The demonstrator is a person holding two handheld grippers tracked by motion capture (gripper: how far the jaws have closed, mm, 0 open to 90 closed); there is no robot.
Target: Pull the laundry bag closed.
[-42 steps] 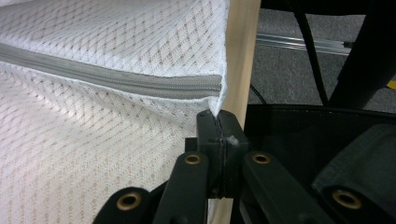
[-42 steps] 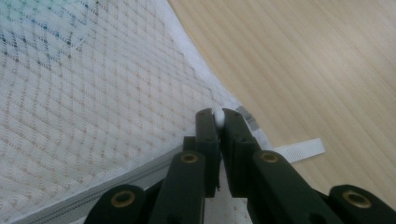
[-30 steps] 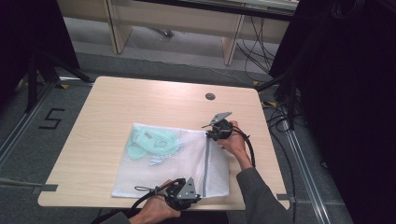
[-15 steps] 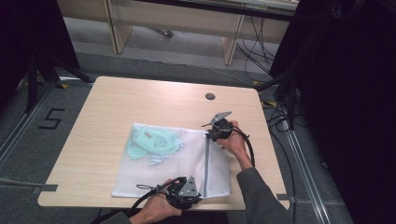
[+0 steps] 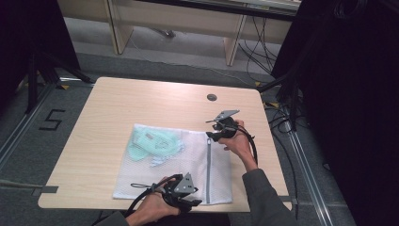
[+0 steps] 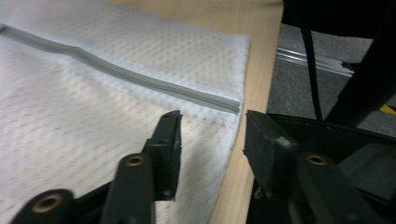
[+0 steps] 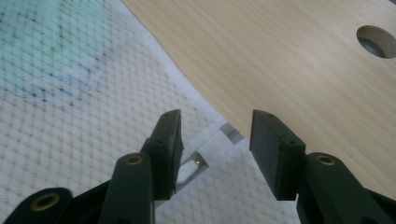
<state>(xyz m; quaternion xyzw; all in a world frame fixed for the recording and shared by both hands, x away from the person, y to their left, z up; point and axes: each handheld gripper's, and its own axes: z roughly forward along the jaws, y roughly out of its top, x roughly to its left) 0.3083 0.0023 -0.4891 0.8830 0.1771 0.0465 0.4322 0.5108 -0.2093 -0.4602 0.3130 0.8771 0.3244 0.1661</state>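
A white mesh laundry bag [image 5: 155, 174] lies flat on the table, with a pale green garment [image 5: 153, 143] inside its far left part. A grey zipper [image 5: 208, 169] runs along its right side. My right gripper [image 5: 215, 134] hovers open over the zipper's far end; the white zipper pull [image 7: 190, 169] sits just below its jaws. My left gripper [image 5: 195, 203] is open at the bag's near right corner [image 6: 233, 105], straddling the bag's edge, where the zipper [image 6: 140, 79] ends.
The wooden table [image 5: 141, 101] has a round cable hole [image 5: 211, 97] at the far right. Its right edge is close to my right hand. Black cables and stand legs crowd the floor to the right and far left.
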